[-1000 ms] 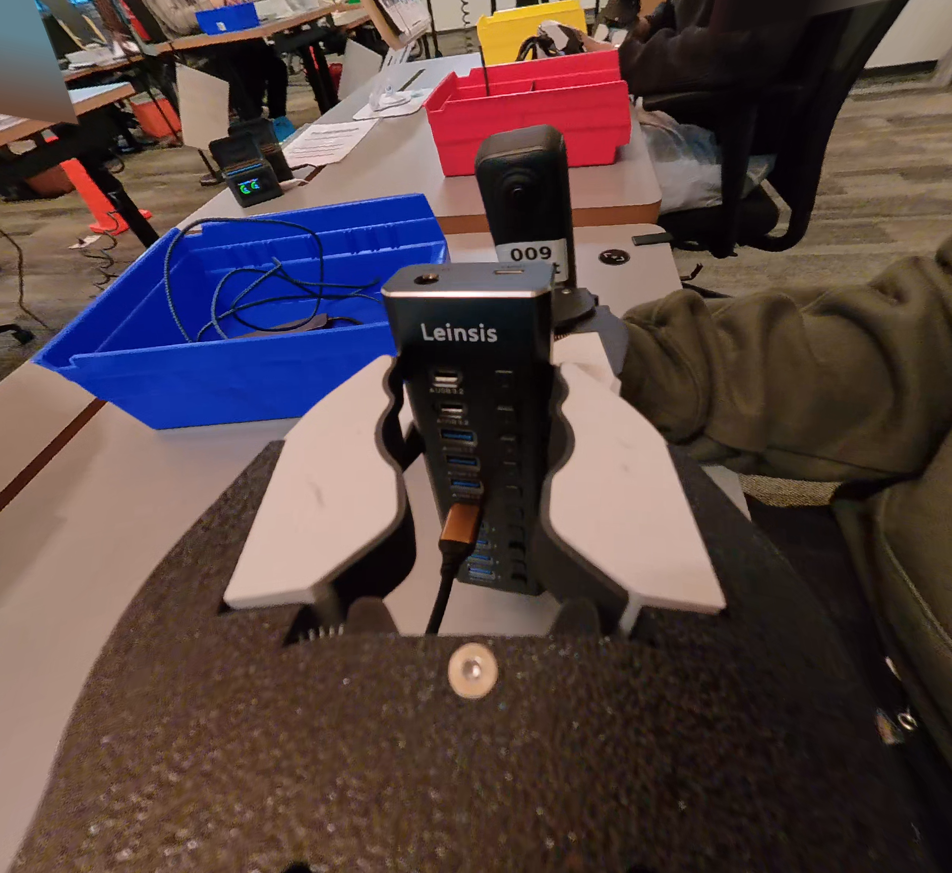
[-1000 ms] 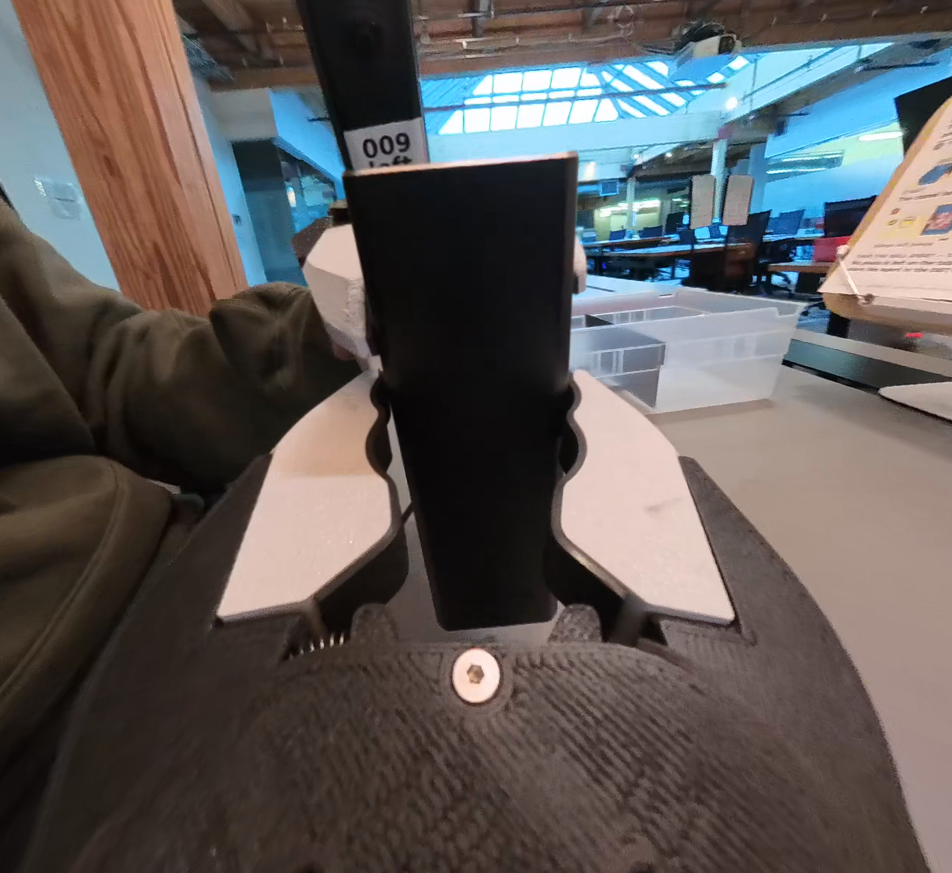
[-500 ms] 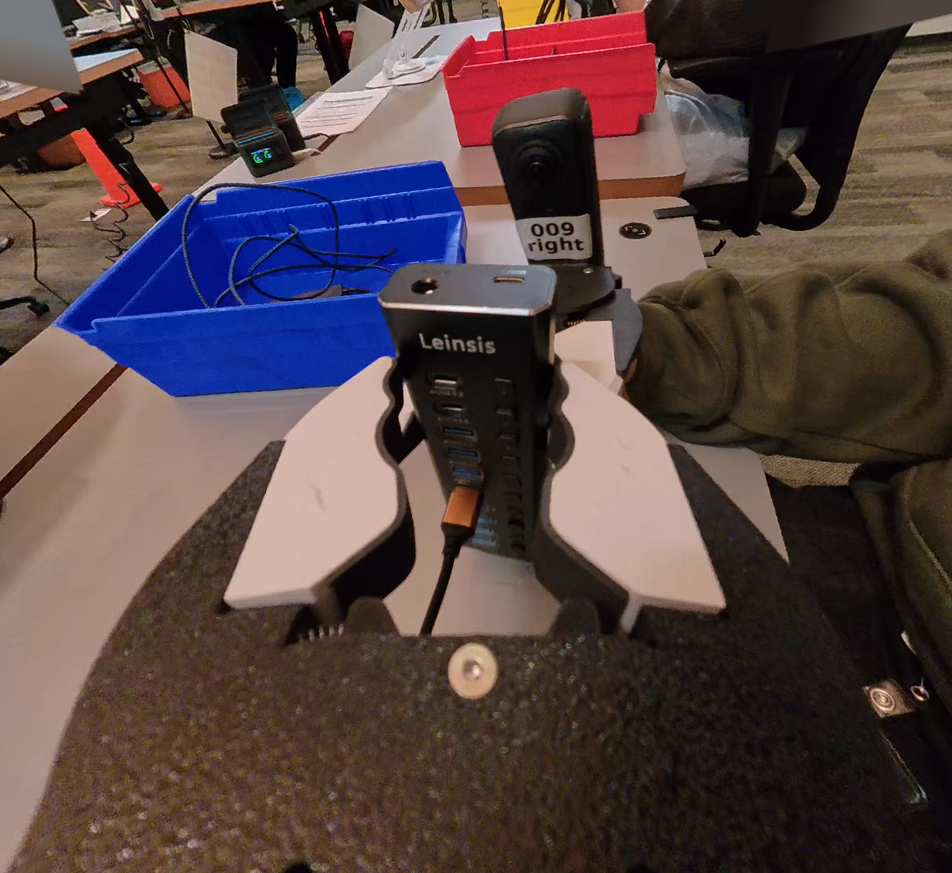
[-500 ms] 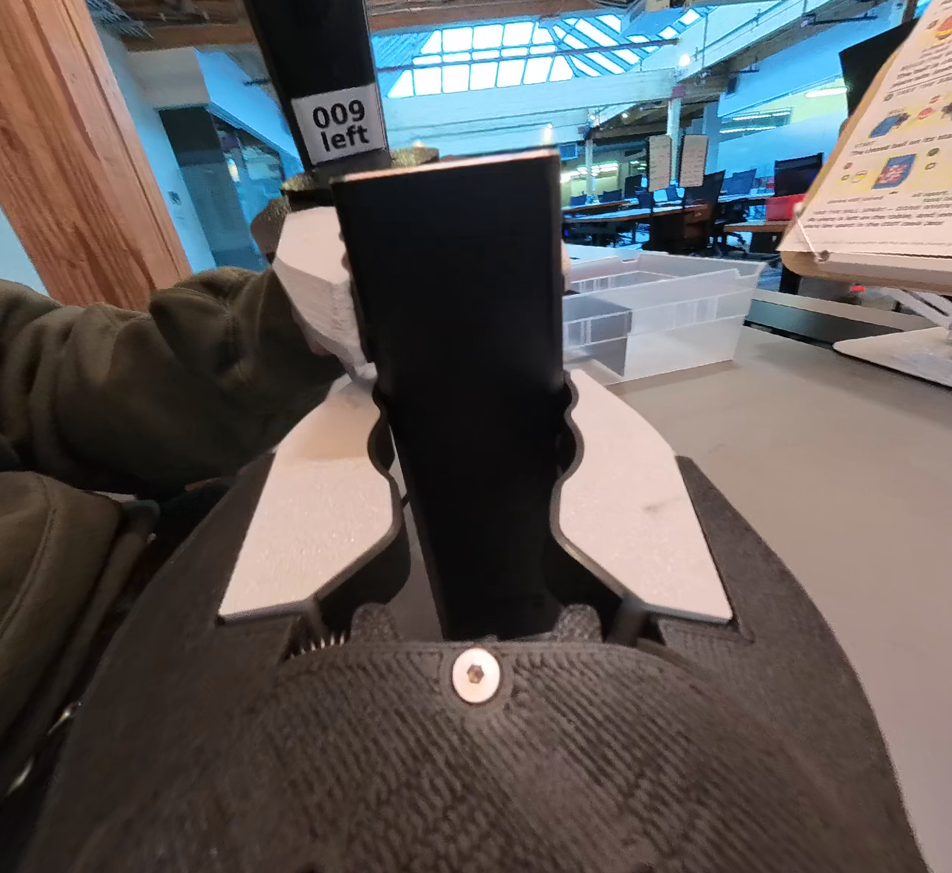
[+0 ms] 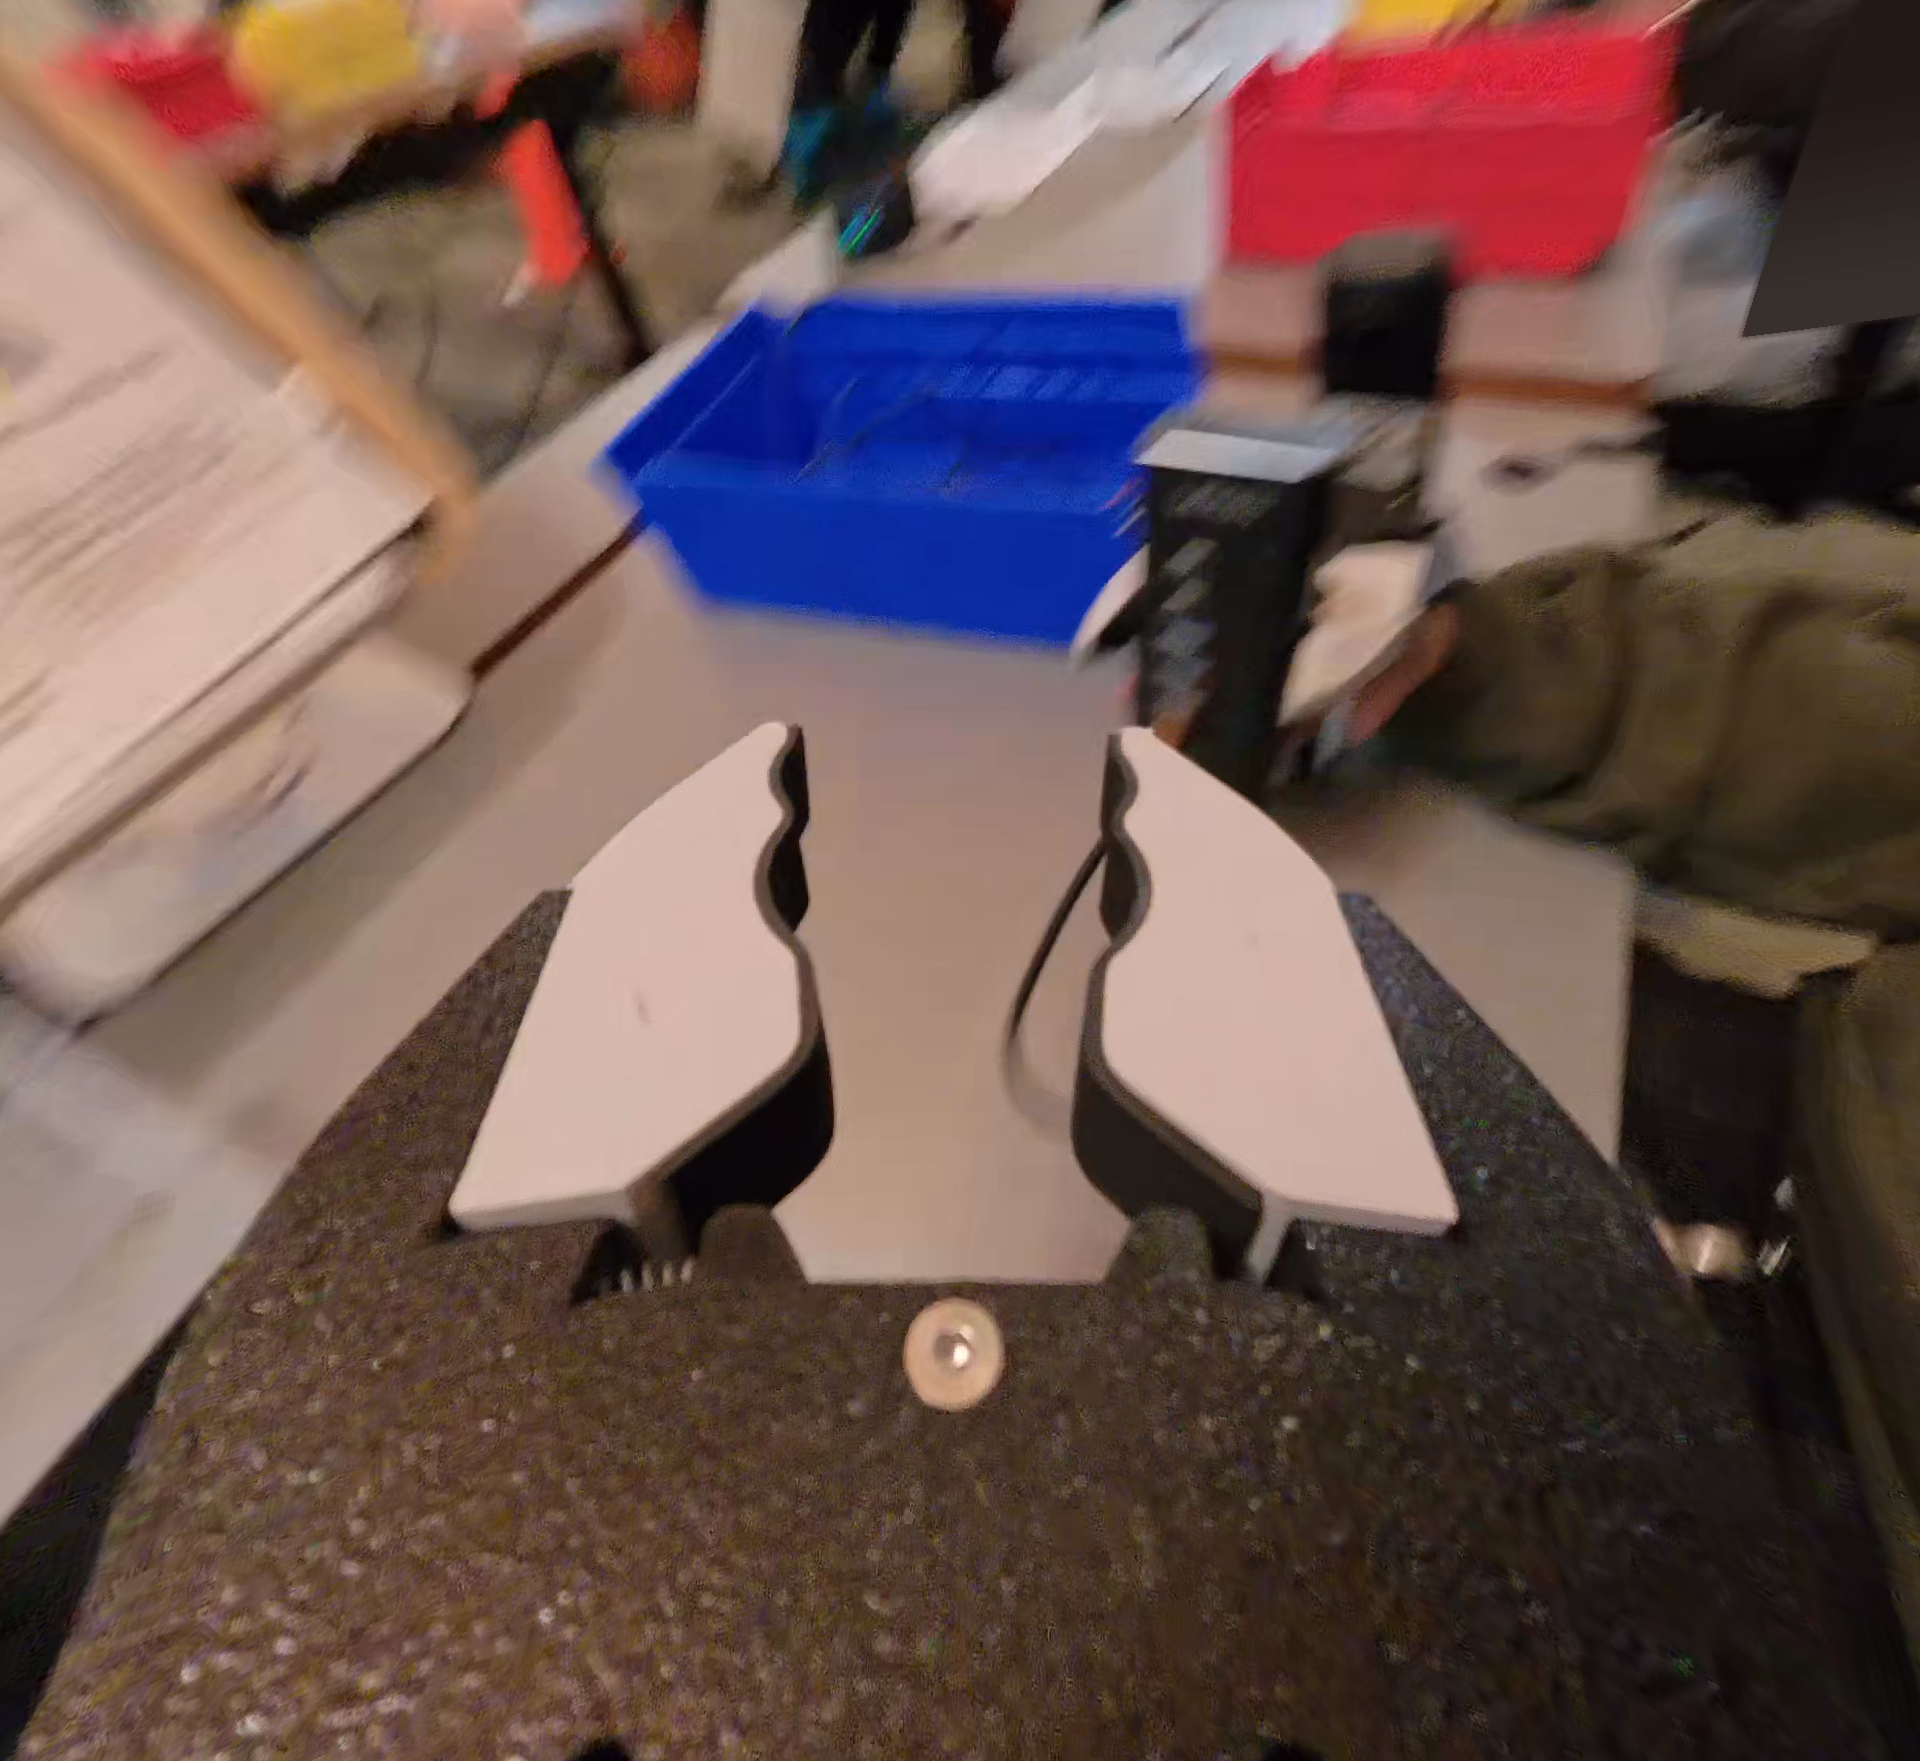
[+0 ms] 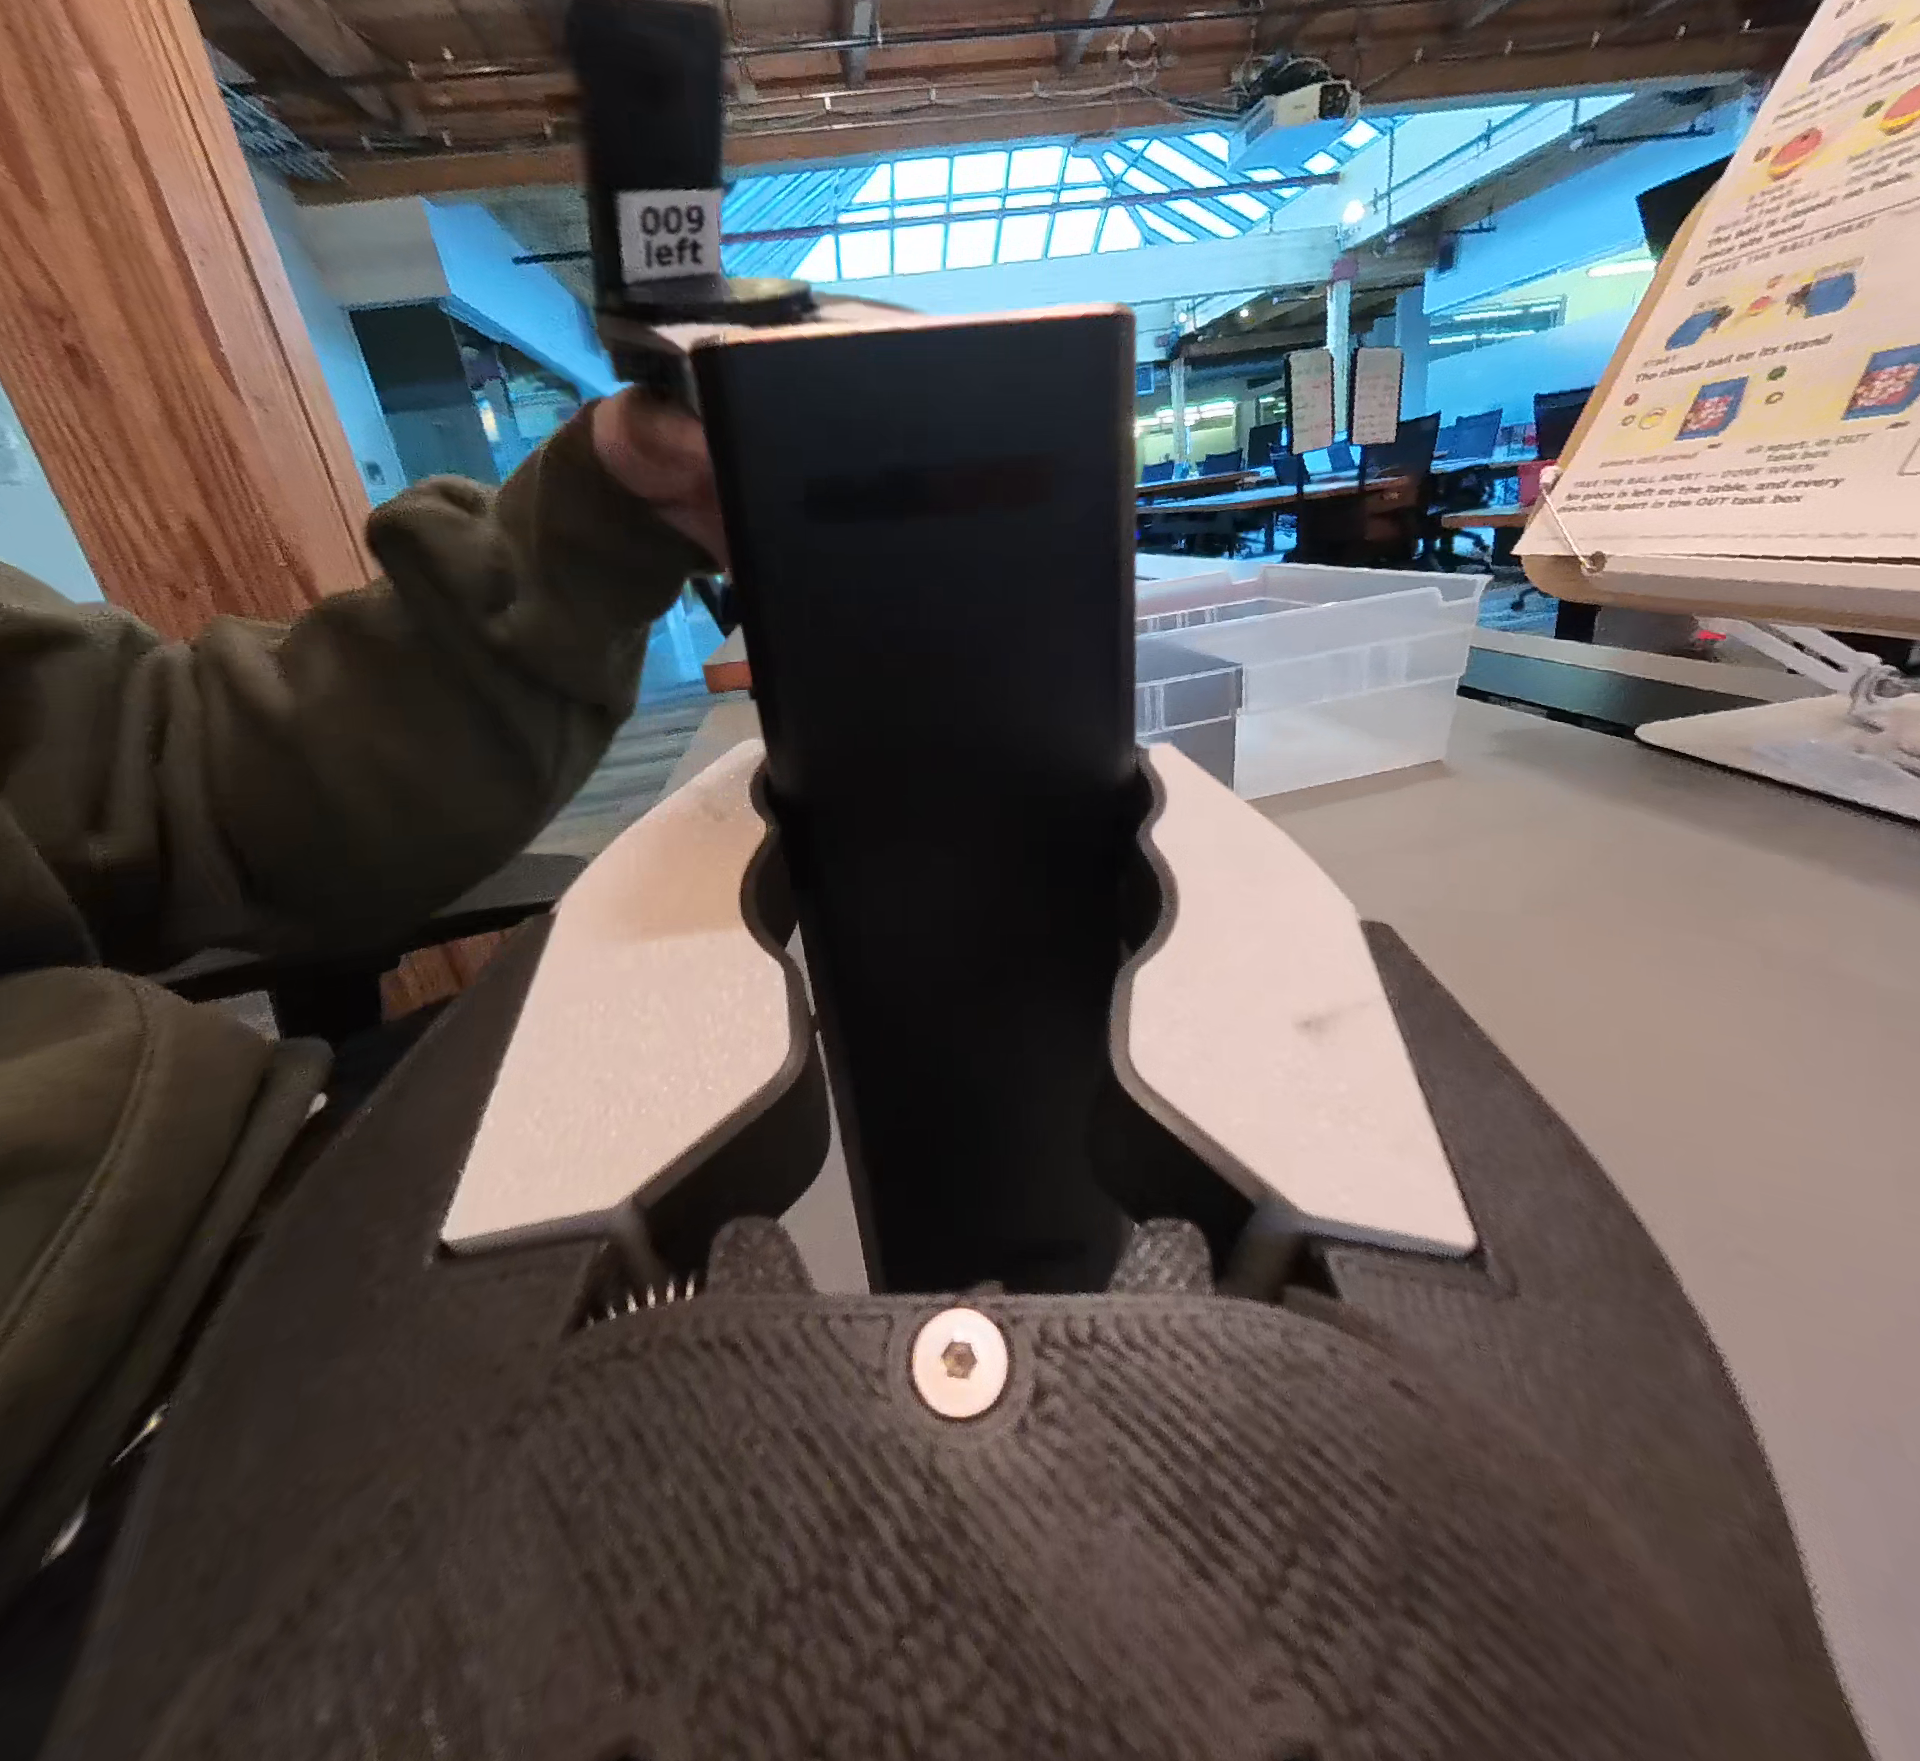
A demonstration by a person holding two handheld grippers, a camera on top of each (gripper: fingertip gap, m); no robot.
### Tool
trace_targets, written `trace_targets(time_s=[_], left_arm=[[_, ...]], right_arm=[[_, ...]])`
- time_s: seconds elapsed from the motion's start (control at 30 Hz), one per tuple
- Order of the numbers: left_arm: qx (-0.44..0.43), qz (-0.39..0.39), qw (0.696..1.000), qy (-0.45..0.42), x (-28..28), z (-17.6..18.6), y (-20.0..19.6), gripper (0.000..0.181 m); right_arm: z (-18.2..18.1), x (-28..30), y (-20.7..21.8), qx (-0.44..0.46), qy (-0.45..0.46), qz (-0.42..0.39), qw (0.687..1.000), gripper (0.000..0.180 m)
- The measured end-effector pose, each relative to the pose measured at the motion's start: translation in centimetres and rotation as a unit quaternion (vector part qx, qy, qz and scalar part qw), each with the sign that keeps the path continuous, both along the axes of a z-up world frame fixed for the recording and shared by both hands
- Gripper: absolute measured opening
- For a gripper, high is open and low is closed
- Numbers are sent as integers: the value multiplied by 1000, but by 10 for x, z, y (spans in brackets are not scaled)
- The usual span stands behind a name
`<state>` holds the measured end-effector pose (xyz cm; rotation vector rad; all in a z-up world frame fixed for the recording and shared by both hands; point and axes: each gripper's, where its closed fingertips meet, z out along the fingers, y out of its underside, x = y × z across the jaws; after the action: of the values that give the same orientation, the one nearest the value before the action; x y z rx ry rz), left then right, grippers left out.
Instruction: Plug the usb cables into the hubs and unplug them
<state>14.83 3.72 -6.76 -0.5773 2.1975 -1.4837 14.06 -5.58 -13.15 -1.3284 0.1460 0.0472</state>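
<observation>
The black USB hub point(image 6: 935, 776) stands upright between the fingers of my right gripper point(image 6: 951, 766), which is shut on it; I see only its plain back. In the blurred left wrist view the hub point(image 5: 1221, 610) is ahead and to the right, held by the other gripper. My left gripper point(image 5: 951, 745) is open and holds nothing. A black cable point(image 5: 1039, 973) runs down from the hub and passes just inside its right finger. The left gripper's camera point(image 6: 649, 153) and the hand on it show behind the hub in the right wrist view.
A blue bin point(image 5: 894, 506) with cables sits ahead on the grey table point(image 5: 312, 880), a red bin point(image 5: 1444, 153) beyond it. A clear bin point(image 6: 1340, 662) and a slanted instruction board point(image 6: 1756, 361) stand to the right. An olive sleeve point(image 5: 1662, 693) lies at the table's right.
My left gripper has let go of the hub, opened, and pulled back and to the left, fast enough to blur its view. The right gripper still holds the hub upright.
</observation>
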Motion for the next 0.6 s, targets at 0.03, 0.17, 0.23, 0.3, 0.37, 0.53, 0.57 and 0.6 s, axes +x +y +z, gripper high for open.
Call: trace_targets(time_s=[0.03, 0.17, 0.23, 0.3, 0.37, 0.53, 0.57, 0.6], left_arm=[[41, 50, 997, 35, 8, -11, 35, 53], [187, 203, 920, 278, 13, -92, 162, 43], [186, 202, 886, 372, 8, -122, 181, 37], [174, 198, 879, 396, 15, -137, 187, 36], [194, 214, 871, 396, 24, -147, 198, 35], [235, 226, 817, 476, 26, -175, 212, 37], [251, 225, 801, 495, 23, -181, 215, 32], [255, 216, 797, 503, 22, -182, 214, 21]], right_arm=[[1, 0, 0, 5, 2, 1, 1000, 62], [1, -1, 3, 6, -5, 6, 1000, 63], [1, 0, 4, 4, -7, 4, 1000, 62], [2, -1, 2, 10, -9, 6, 1000, 63], [4, -1, 0, 19, -9, 4, 1000, 62], [3, -4, -1, 16, -10, 13, 1000, 63], [3, -3, 0, 14, -9, 11, 1000, 63], [3, -3, 0, 13, -10, 11, 1000, 63]])
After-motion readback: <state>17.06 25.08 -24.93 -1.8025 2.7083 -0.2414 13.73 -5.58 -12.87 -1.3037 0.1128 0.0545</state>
